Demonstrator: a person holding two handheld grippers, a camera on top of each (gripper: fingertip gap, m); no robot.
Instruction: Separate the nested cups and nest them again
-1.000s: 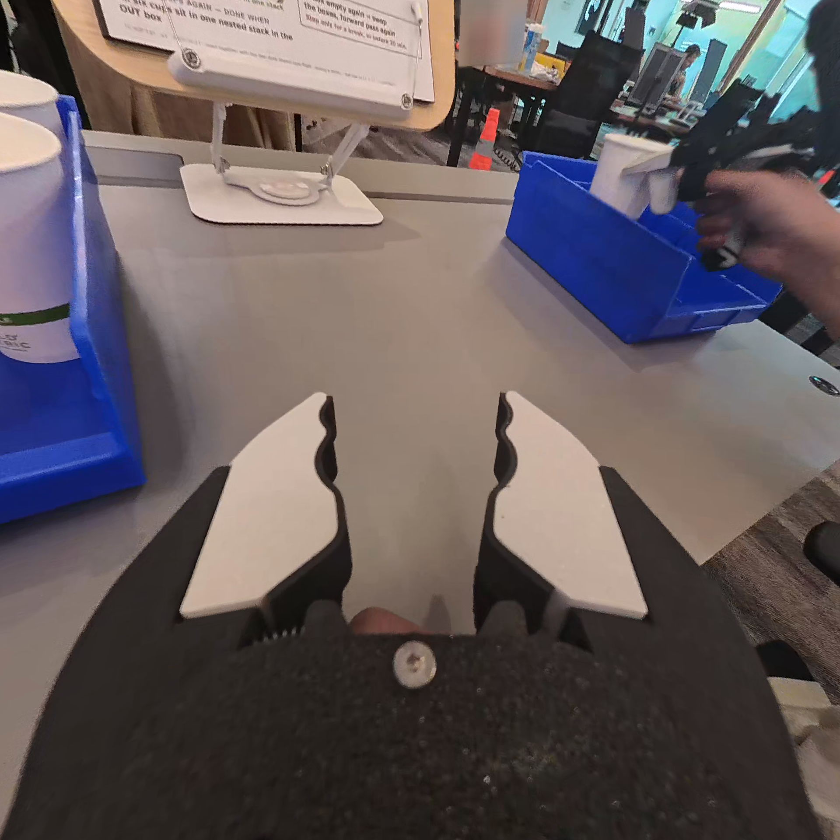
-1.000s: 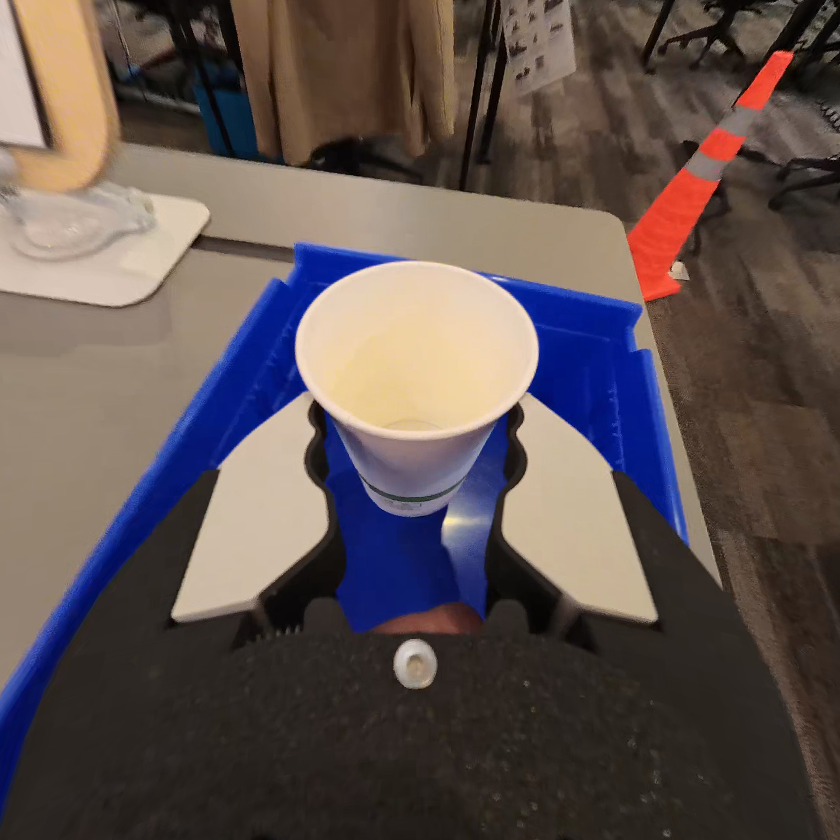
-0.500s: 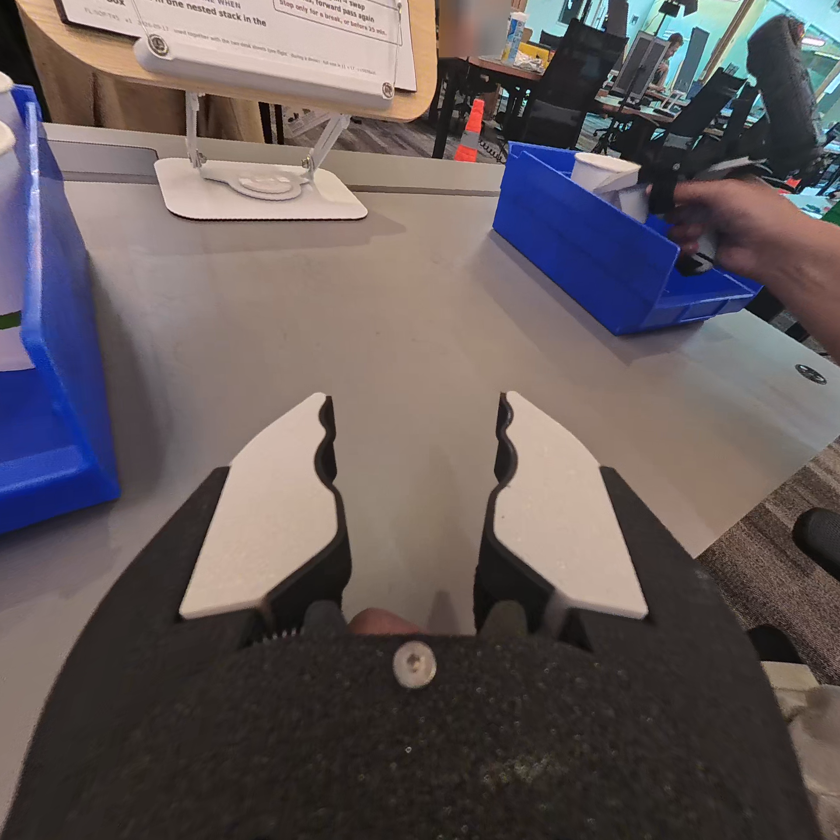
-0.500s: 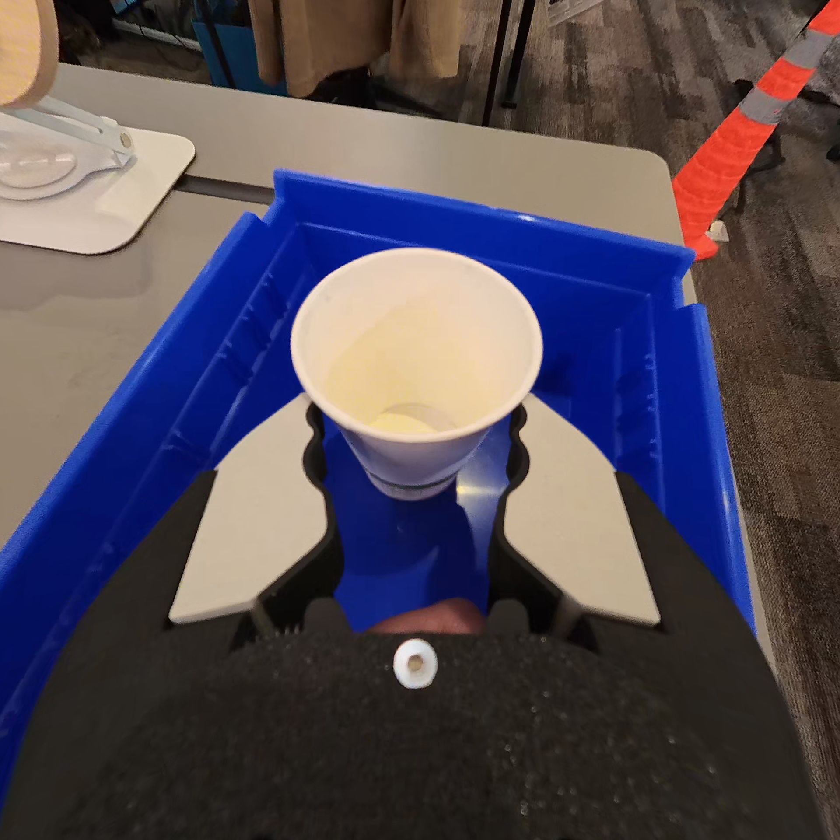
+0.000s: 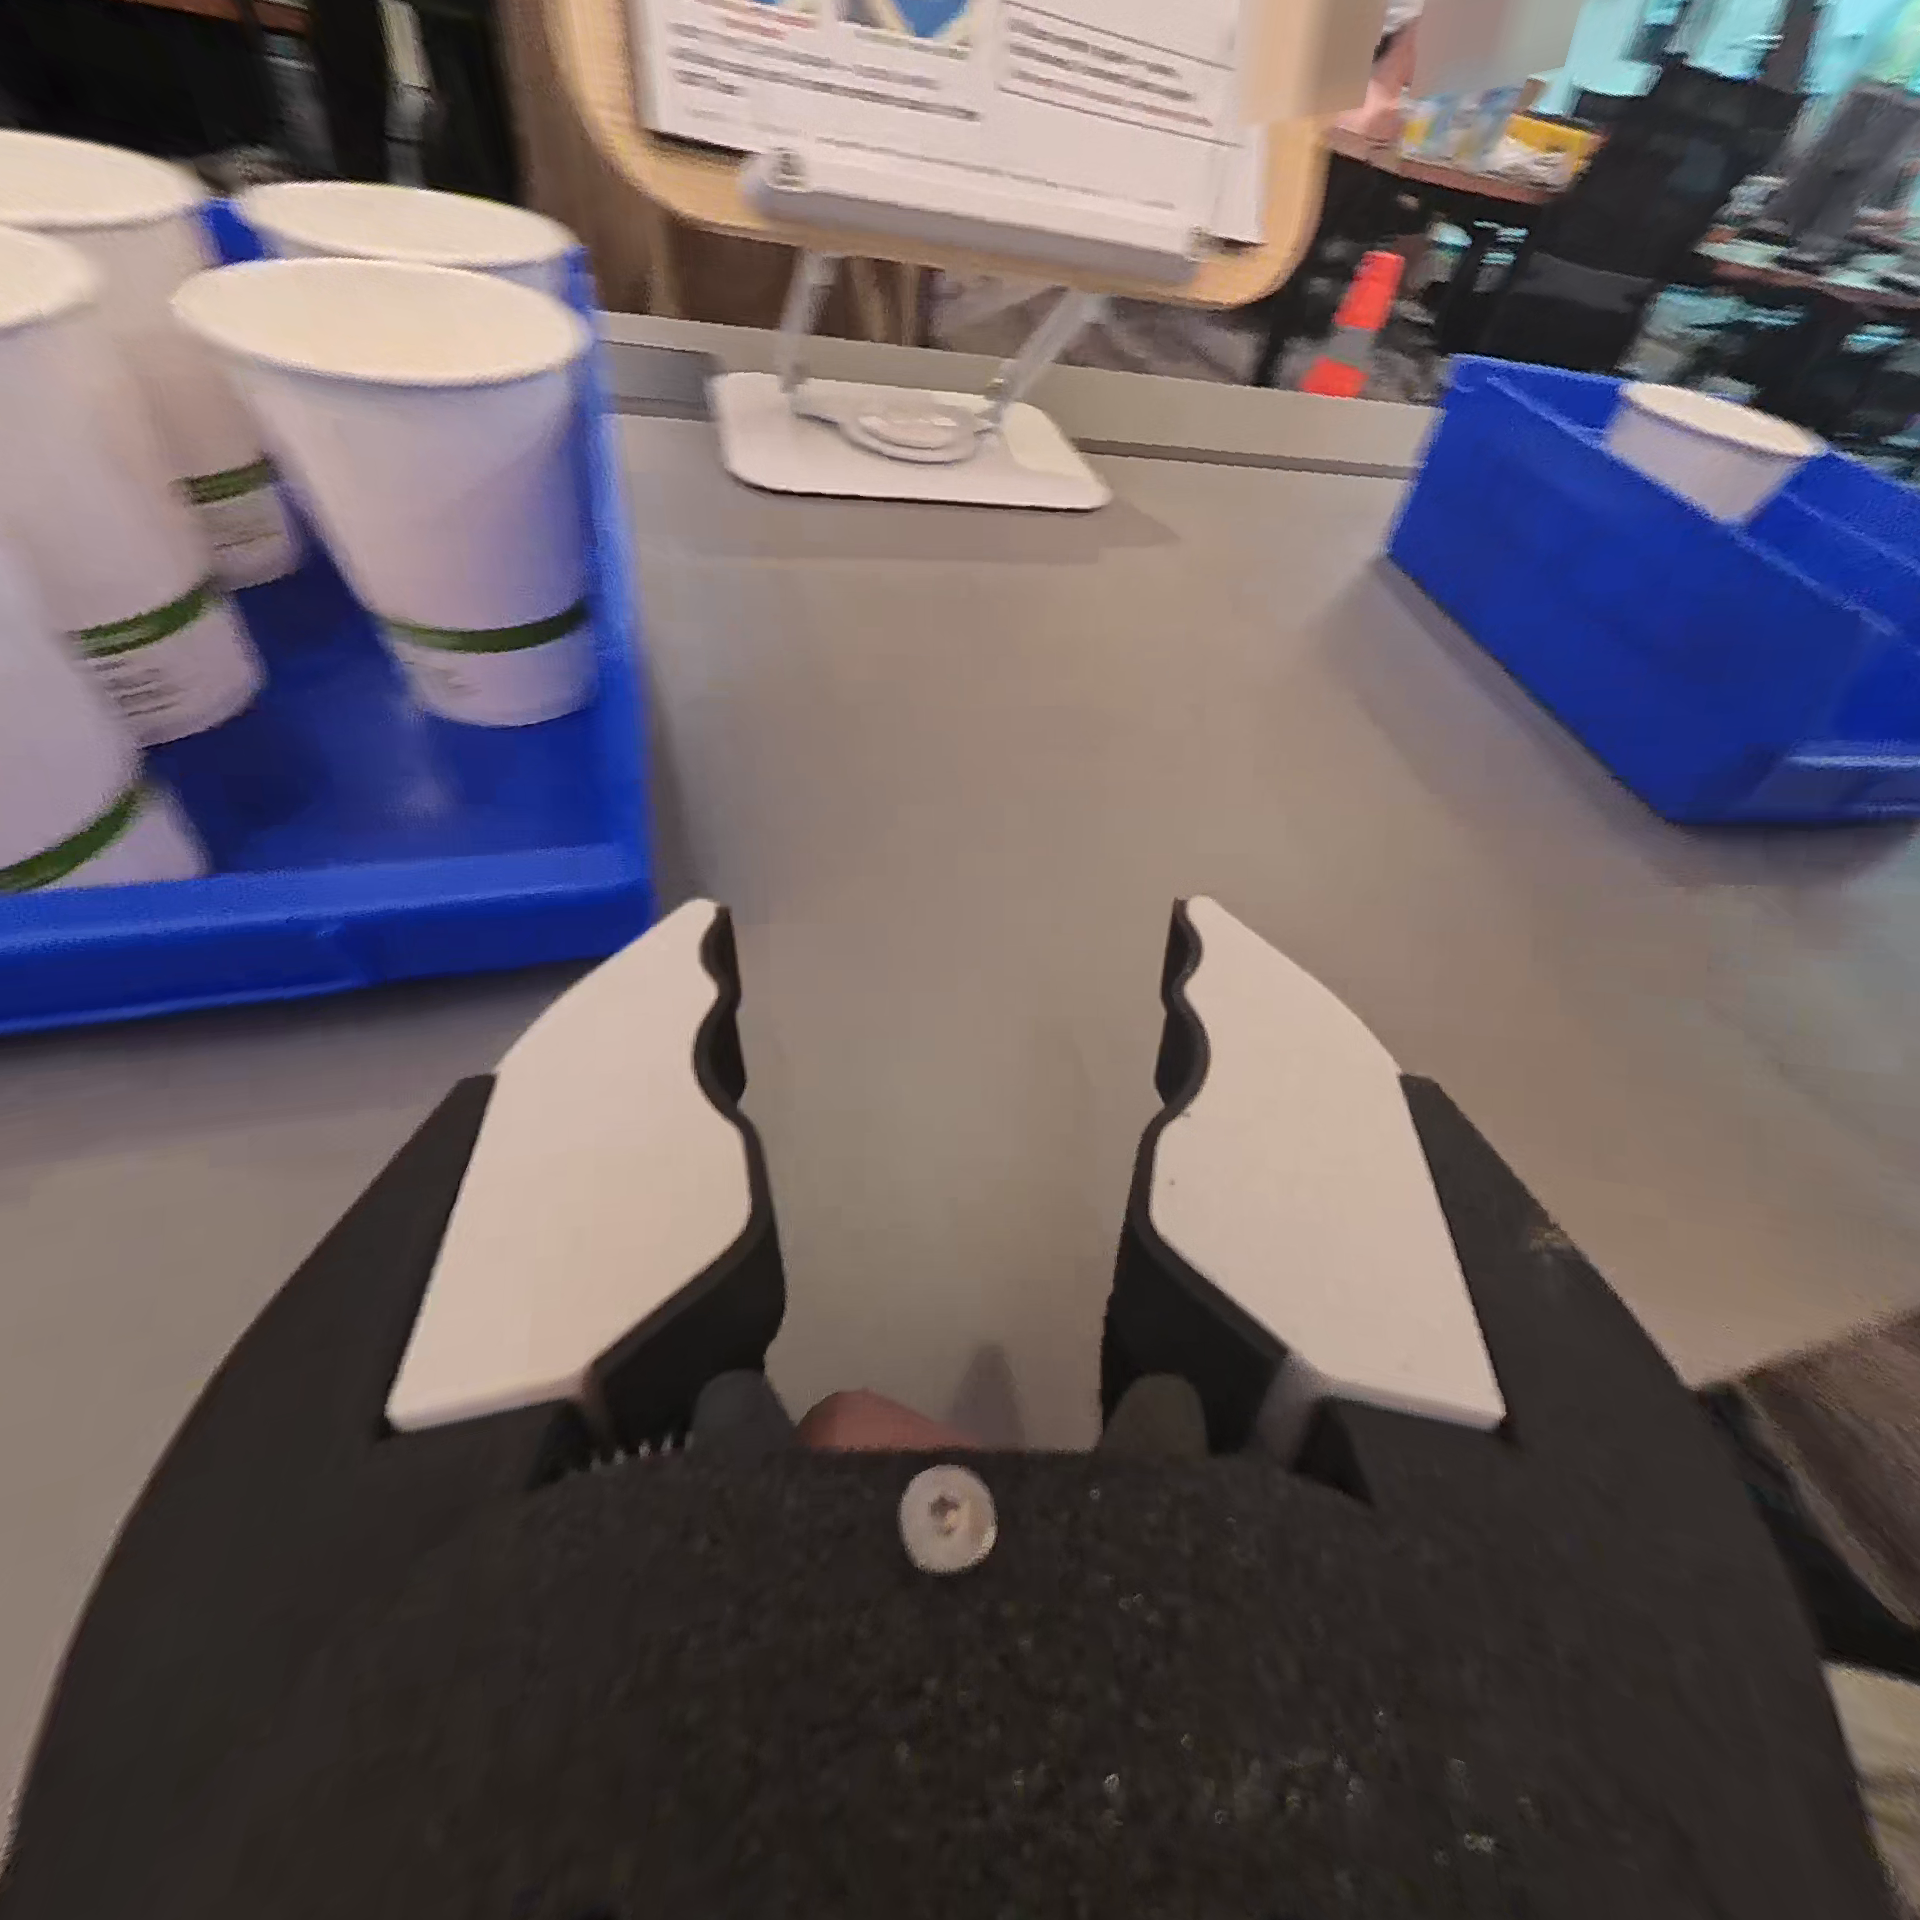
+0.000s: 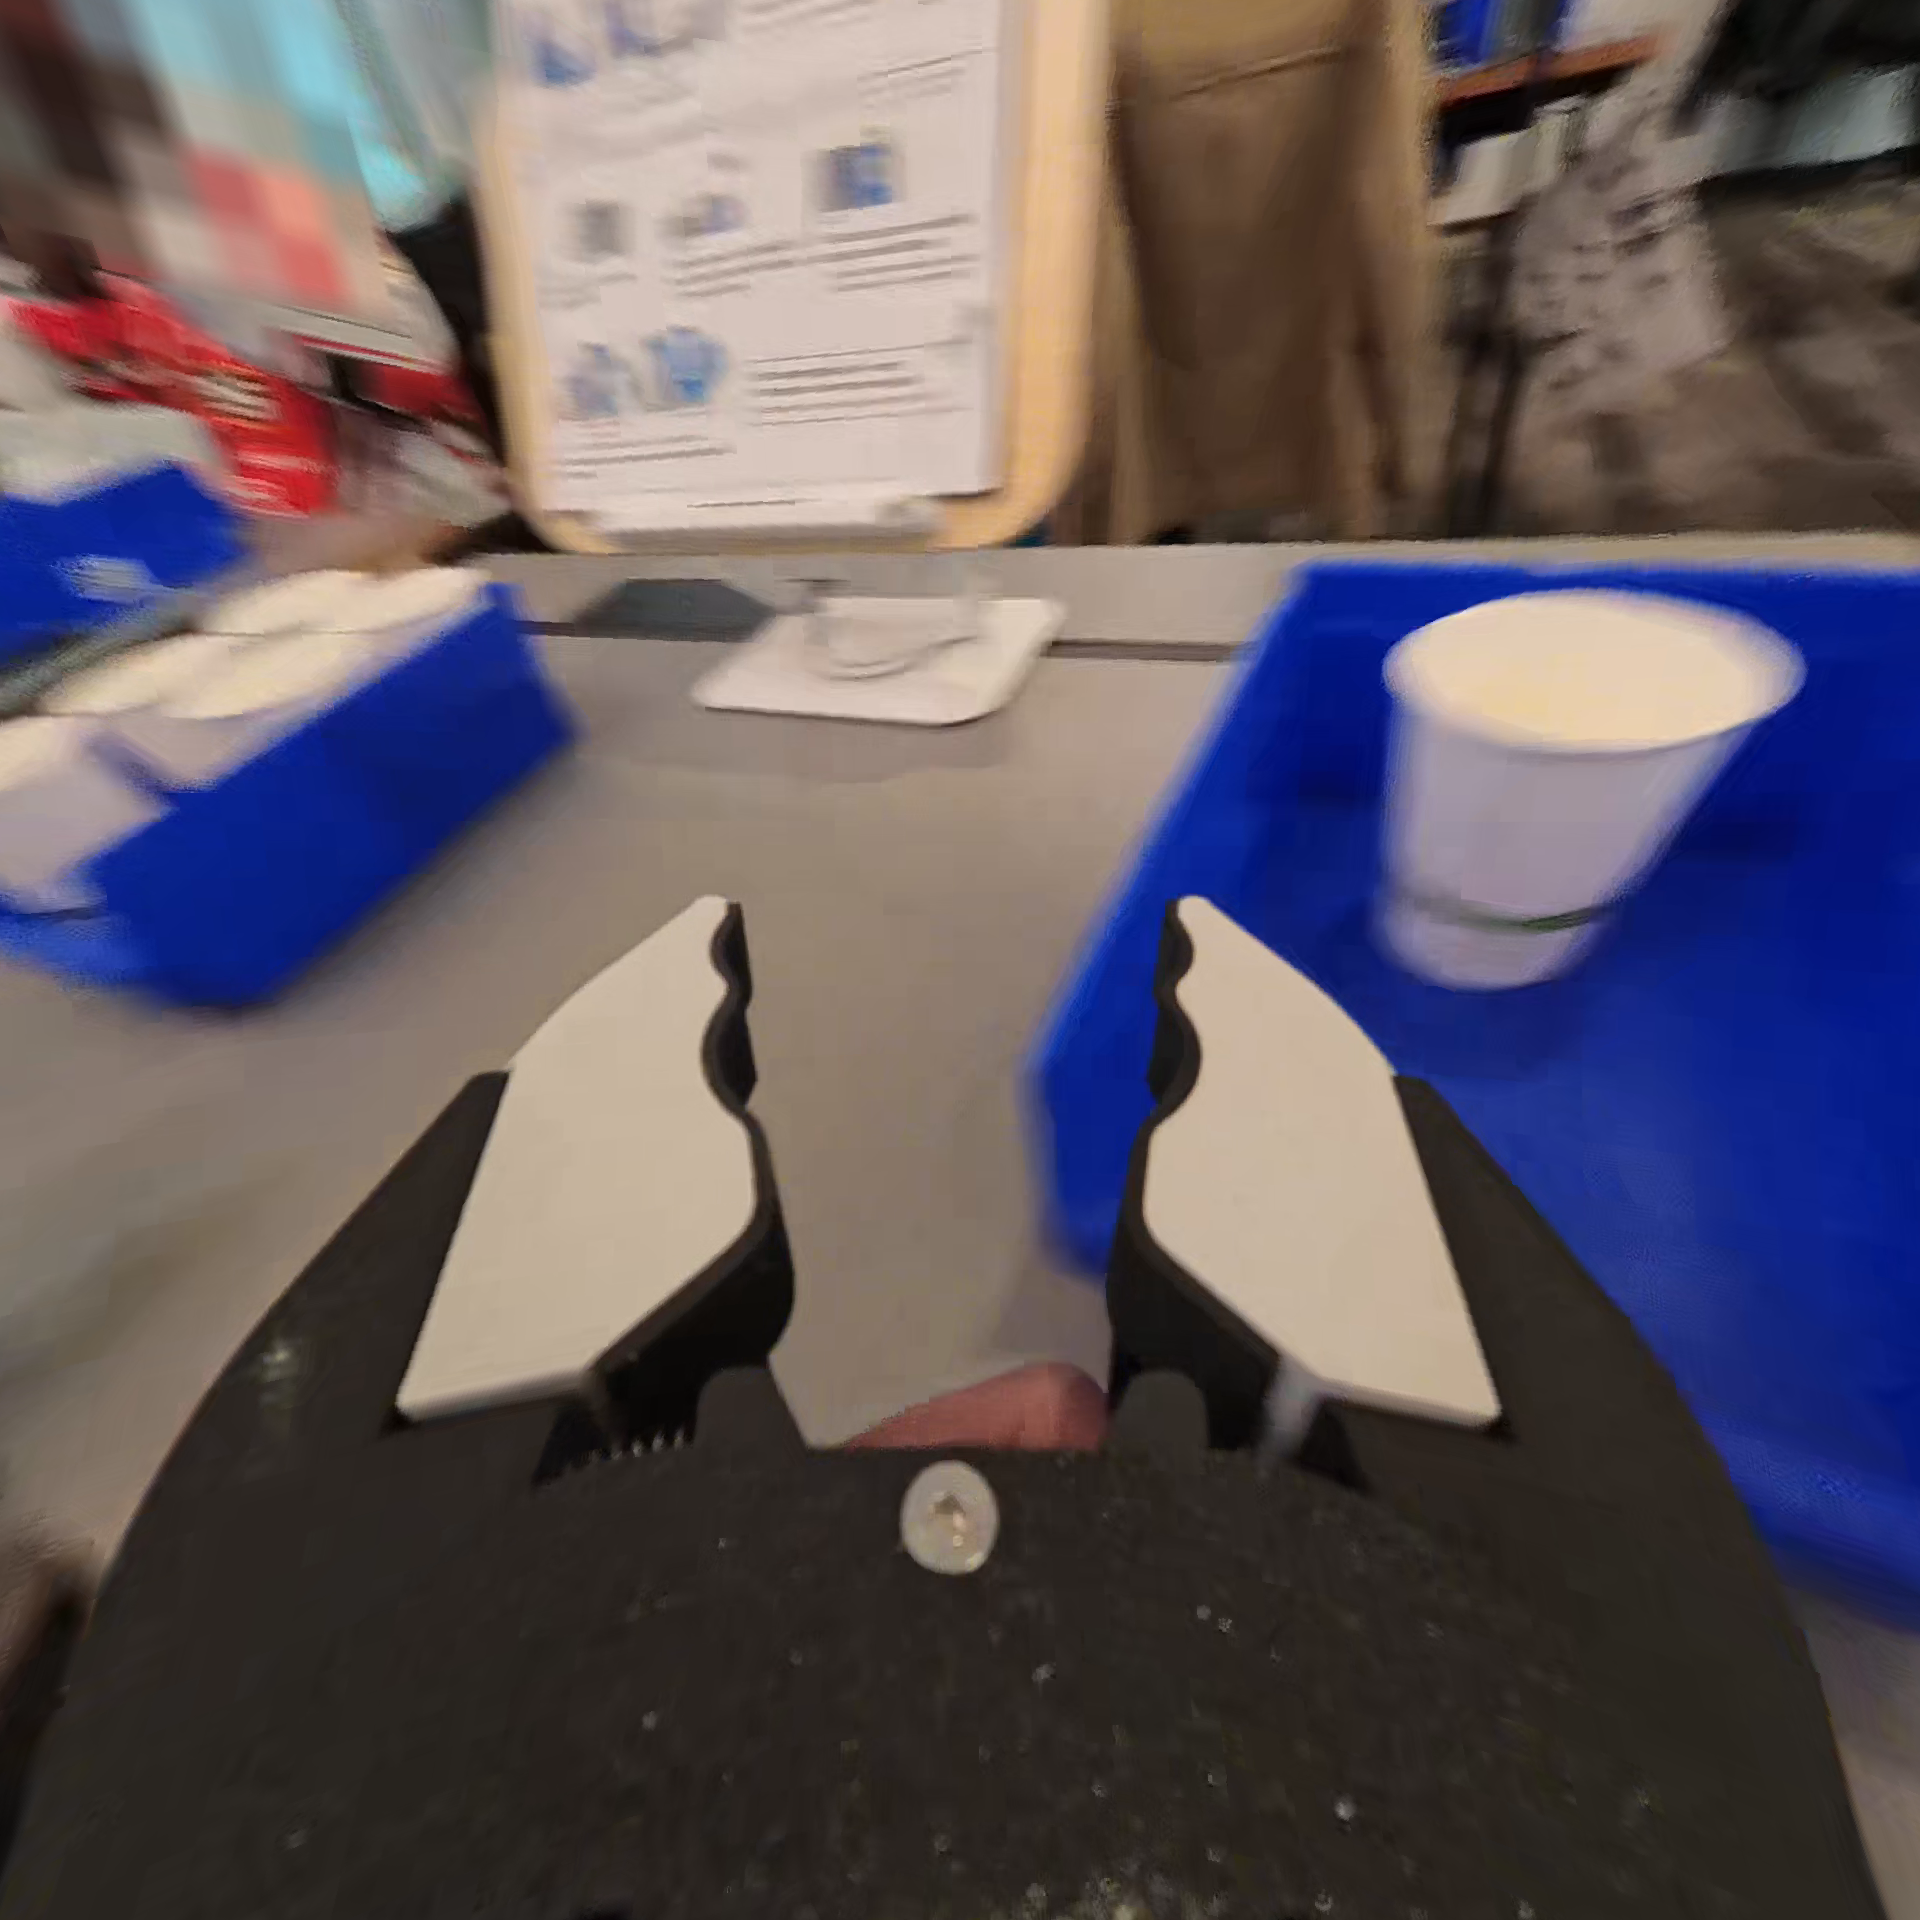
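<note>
Several white paper cups with green bands (image 5: pixel 416 488) stand upright in a blue bin (image 5: pixel 332 914) at the left; they also show, blurred, in the right wrist view (image 6: pixel 208 675). One white cup (image 6: pixel 1548 769) stands alone in the right blue bin (image 6: pixel 1558 1143); it also shows in the left wrist view (image 5: pixel 1704 457). My left gripper (image 5: pixel 954 914) is open and empty over the grey table, just right of the left bin. My right gripper (image 6: pixel 952 914) is open and empty, over the table beside the right bin's left wall.
A wooden board with printed sheets on a white stand (image 5: pixel 914 447) stands at the table's far middle; it also shows in the right wrist view (image 6: pixel 883 655). The grey table (image 5: pixel 987 727) lies between the two bins. The table's right edge (image 5: pixel 1766 1340) is near. An orange cone (image 5: pixel 1351 343) stands beyond.
My right gripper has let go of the cup, which stands in the right bin, and has pulled back and swung left. My left gripper has swung left toward the bin of cups.
</note>
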